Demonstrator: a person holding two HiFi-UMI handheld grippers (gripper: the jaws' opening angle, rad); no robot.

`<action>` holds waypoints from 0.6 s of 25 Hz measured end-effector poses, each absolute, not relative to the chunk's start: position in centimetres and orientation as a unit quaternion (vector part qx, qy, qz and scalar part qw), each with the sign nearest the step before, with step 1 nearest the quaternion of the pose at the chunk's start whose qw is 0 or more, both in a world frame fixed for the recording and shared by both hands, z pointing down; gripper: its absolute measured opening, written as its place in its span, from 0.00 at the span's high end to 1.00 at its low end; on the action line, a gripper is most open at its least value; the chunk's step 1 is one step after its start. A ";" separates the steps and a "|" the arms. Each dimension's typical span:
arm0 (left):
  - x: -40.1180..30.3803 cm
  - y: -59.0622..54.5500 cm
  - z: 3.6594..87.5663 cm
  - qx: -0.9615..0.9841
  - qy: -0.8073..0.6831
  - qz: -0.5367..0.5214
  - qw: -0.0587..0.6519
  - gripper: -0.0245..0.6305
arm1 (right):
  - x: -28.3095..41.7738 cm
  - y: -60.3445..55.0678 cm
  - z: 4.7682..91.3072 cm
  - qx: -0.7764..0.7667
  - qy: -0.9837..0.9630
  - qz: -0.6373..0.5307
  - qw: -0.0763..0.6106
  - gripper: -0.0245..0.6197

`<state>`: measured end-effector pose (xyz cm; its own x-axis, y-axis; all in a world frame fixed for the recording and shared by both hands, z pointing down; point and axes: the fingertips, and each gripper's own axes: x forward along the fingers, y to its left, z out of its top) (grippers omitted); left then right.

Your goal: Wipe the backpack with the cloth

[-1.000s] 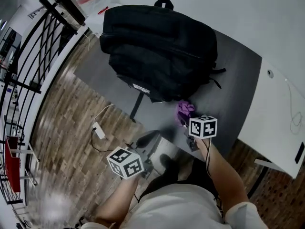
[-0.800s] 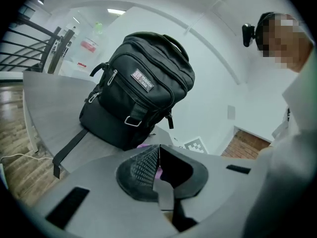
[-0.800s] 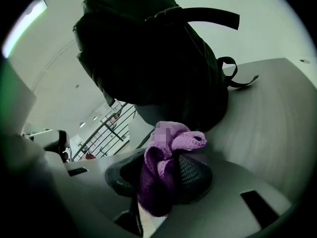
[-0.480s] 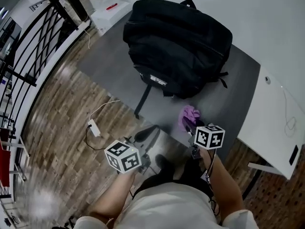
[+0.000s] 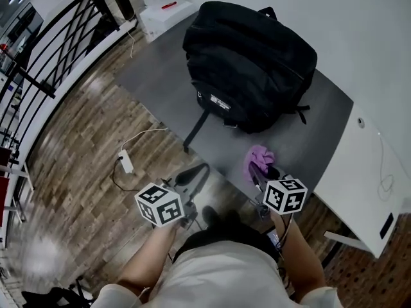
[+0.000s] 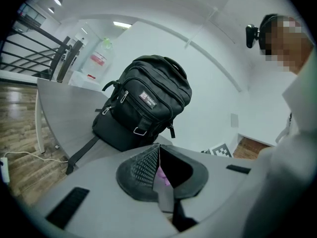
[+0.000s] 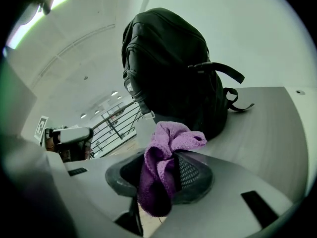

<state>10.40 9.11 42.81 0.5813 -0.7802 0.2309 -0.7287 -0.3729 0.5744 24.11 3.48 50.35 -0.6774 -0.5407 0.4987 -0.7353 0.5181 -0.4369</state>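
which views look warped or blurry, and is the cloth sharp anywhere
Head view: backpack crisp, floor at lower left smeared. Left gripper view: fisheye bowing, dark corners, backpack clear. Right gripper view: same bowing, purple cloth sharp up close.

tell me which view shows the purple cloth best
The right gripper view: the purple cloth fills the centre, bunched and pinched in the right claw. The head view shows it only as a small bunch. The left gripper view shows just a purple sliver.
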 end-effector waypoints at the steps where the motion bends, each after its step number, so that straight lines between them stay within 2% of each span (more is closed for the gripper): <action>1: 10.5 9.4 42.7 0.824 -0.463 -0.041 0.324 0.96 | 24.4 3.7 50.3 0.367 -0.860 0.318 0.153 0.77; 7: 9.3 11.1 42.1 0.798 -0.511 -0.045 0.316 0.96 | 23.8 4.4 50.1 0.326 -0.874 0.324 0.157 0.77; 15: 5.1 11.9 41.4 0.791 -0.525 -0.077 0.304 0.95 | 18.8 5.6 48.0 0.285 -0.894 0.316 0.140 0.77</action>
